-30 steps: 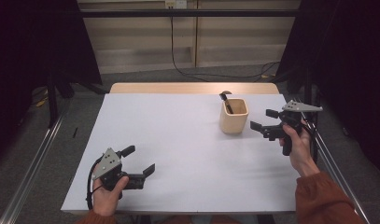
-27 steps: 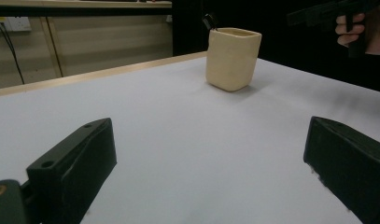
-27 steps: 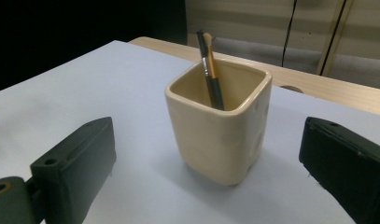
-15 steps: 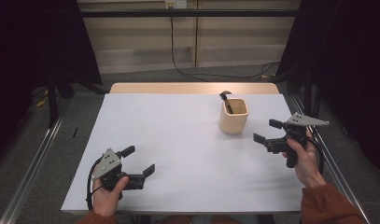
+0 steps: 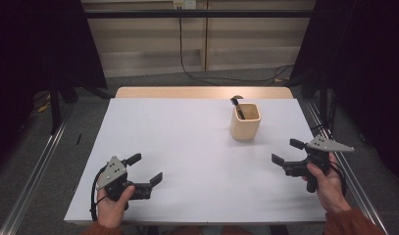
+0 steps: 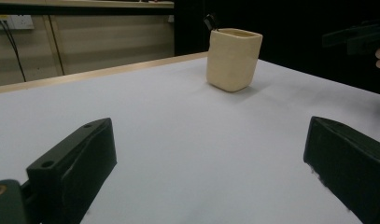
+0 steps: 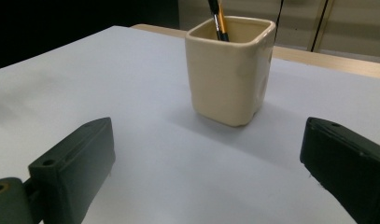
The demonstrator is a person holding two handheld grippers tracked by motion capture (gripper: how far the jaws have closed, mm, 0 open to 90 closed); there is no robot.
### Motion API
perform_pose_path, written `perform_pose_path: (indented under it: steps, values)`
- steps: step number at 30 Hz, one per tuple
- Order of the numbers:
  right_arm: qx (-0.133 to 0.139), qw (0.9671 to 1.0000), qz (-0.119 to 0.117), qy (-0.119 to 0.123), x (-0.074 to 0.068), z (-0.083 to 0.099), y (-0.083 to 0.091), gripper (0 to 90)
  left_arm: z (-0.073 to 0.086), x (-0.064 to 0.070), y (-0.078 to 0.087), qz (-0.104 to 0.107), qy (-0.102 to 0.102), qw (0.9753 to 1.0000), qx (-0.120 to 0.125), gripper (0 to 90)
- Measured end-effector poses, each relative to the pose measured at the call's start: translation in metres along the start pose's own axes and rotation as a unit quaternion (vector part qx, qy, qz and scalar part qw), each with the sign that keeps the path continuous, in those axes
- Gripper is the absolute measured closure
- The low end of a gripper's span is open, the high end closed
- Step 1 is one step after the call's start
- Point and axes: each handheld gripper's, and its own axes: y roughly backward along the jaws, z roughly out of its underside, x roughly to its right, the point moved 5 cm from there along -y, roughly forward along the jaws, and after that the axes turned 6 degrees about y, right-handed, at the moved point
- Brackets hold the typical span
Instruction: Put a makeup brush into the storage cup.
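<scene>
I have the right gripper [image 5: 287, 158] low over the white table [image 5: 187, 147] near its right edge, jaws spread wide with nothing between them. From the high view the cream cup [image 5: 246, 121] stands upright on the table's far right part, ahead of that gripper and a little toward the middle of the table, near it but clearly apart. In the right gripper view the cup [image 7: 230, 70] sits beyond the tips of the two black jaws, roughly on the line between them and slightly nearer the right one; bare table shows in the gap from the jaws to the cup's foot. A dark brush [image 7: 218, 19] with an orange band leans inside the cup, its top poking above the rim; in the high view I see the brush [image 5: 236, 105] tilting toward the cup's far left corner. I can't tell from any of these pictures what the lower end of the brush rests on, since the cup wall hides it.

My left gripper [image 5: 147, 169] is at the near left corner of the table, well apart from the cup, its jaws also held wide and holding nothing. In the left gripper view the cup [image 6: 234, 59] stands far off, up and between the two jaws, with a long stretch of bare white surface before it. At the upper right of that view I can make out the right gripper [image 6: 360, 39], dark against the black background.
</scene>
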Motion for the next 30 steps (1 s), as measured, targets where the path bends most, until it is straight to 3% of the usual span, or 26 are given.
perform_pose_path:
  steps: [10, 16, 22, 30]
  values:
    - [0.009, 0.9993, 0.036, 0.010, -0.005, 0.024, 0.025, 3.8, 0.004, 0.001, 0.003, -0.005, 0.004, 1.0000, -0.006, 2.4]
    - [0.034, 0.9979, 0.055, -0.006, -0.003, 0.026, 0.044, 3.4, 0.004, 0.001, 0.007, -0.006, -0.001, 1.0000, -0.002, 2.4]
    - [0.046, 0.9966, 0.067, -0.012, -0.001, 0.026, 0.049, 3.8, 0.003, 0.000, 0.006, -0.010, -0.005, 0.9999, -0.002, 2.5]
    - [0.034, 0.9978, 0.056, -0.006, -0.003, 0.028, 0.045, 3.6, 0.003, -0.002, 0.006, -0.013, -0.002, 0.9999, -0.001, 2.6]
